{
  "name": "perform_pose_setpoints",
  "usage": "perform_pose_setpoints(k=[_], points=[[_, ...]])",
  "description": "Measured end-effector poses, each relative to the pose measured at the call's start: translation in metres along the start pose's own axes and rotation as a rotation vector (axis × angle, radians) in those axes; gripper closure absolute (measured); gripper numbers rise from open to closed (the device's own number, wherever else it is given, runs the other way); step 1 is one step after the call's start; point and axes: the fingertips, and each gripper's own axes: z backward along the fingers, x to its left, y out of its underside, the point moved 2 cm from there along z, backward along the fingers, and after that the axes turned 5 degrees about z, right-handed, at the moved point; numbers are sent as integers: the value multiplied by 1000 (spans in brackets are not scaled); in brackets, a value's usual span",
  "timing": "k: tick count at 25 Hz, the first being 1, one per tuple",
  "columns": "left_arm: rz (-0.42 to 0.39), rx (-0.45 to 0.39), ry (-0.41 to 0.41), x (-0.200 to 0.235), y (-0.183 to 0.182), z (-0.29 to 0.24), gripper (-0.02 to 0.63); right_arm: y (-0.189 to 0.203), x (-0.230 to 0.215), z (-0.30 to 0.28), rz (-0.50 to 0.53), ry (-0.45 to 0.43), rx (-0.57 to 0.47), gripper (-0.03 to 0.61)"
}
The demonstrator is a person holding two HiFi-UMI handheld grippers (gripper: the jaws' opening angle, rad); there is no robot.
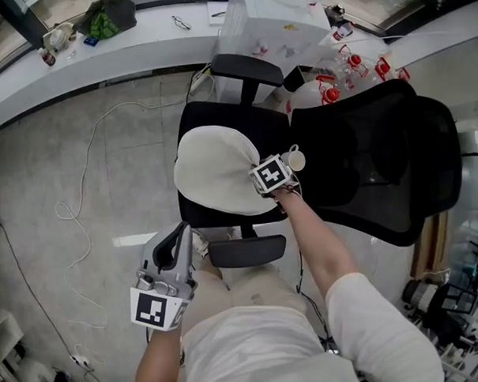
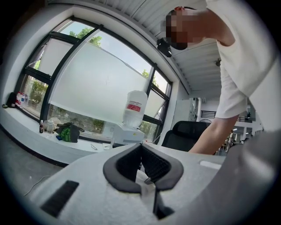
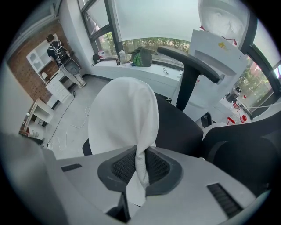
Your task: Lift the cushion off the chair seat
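A cream cushion [image 1: 215,175] hangs tilted over the black chair seat [image 1: 220,124]. My right gripper [image 1: 264,182] points steeply down and is shut on the cushion's right edge. In the right gripper view the cushion [image 3: 123,114] droops away from the jaws, with its bunched fabric pinched between the pads of the right gripper [image 3: 141,154]. My left gripper [image 1: 181,231] is held low at the left, near the chair's front armrest [image 1: 248,251], away from the cushion. In the left gripper view the left gripper [image 2: 141,147] points level, its jaws together on nothing.
The chair's mesh backrest [image 1: 380,164] lies to the right and its far armrest [image 1: 245,67] behind the seat. A water dispenser [image 1: 271,18] and a white counter [image 1: 99,58] stand beyond. A white cable [image 1: 82,209] snakes over the floor at left. Red-capped bottles [image 1: 352,62] stand at upper right.
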Motion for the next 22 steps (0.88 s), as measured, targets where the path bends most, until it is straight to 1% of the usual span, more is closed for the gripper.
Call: perform_pose_setpoints(k=[4, 8, 14, 18, 22], points=[[-23, -20, -6, -2, -17, 7, 598, -1, 9, 18, -17, -9, -24, 532], [-48, -47, -7, -3, -35, 16, 598, -8, 15, 41, -64, -16, -77, 534], [-92, -64, -11, -9, -56, 24, 598, -20, 8, 80, -117, 6, -170, 532], [-119, -105, -4, -17, -75, 24, 598, -22, 1, 106, -161, 28, -216, 532], [-160, -125, -3, -23, -91, 23, 598, -27, -7, 130, -211, 39, -273, 531]])
